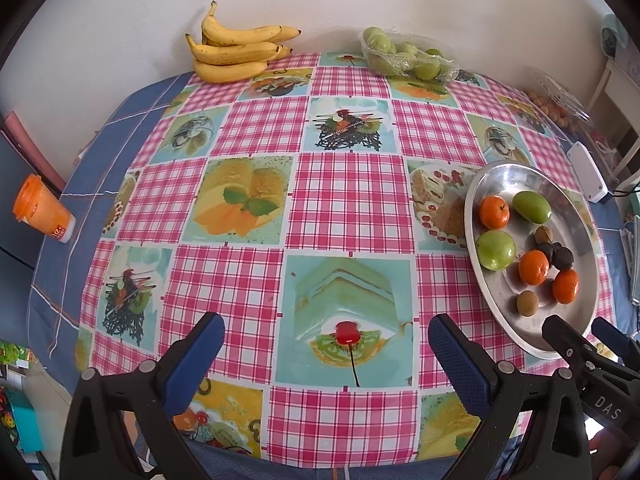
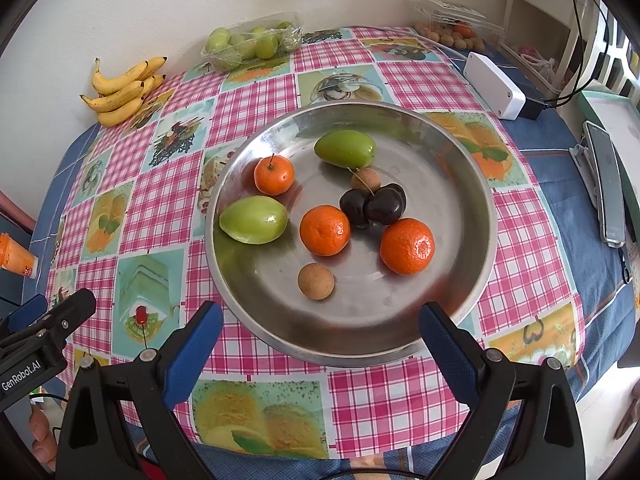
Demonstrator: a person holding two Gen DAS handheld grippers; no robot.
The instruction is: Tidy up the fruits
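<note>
Both your left gripper [image 1: 326, 354] and right gripper [image 2: 320, 340] hang released, empty. The metal dish [image 2: 486, 216] sits just ahead of the right jaws; take the brown fruit [image 2: 316, 281], probably a longan, squarely.

Metal dish [image 2: 472, 184] holds three tangerines [image 2: 325, 230], two green fruits [image 2: 254, 219], two brown longans [image 2: 316, 281] and what looks like three dark cherries [image 2: 384, 205], clustered so the count is uncertain. One bunch of bananas [image 2: 122, 90], about five visible; one clear tray of green fruits [image 2: 252, 42], count unreadable. One orange-lidded cup [image 1: 42, 208], one white box [image 2: 494, 85].
</note>
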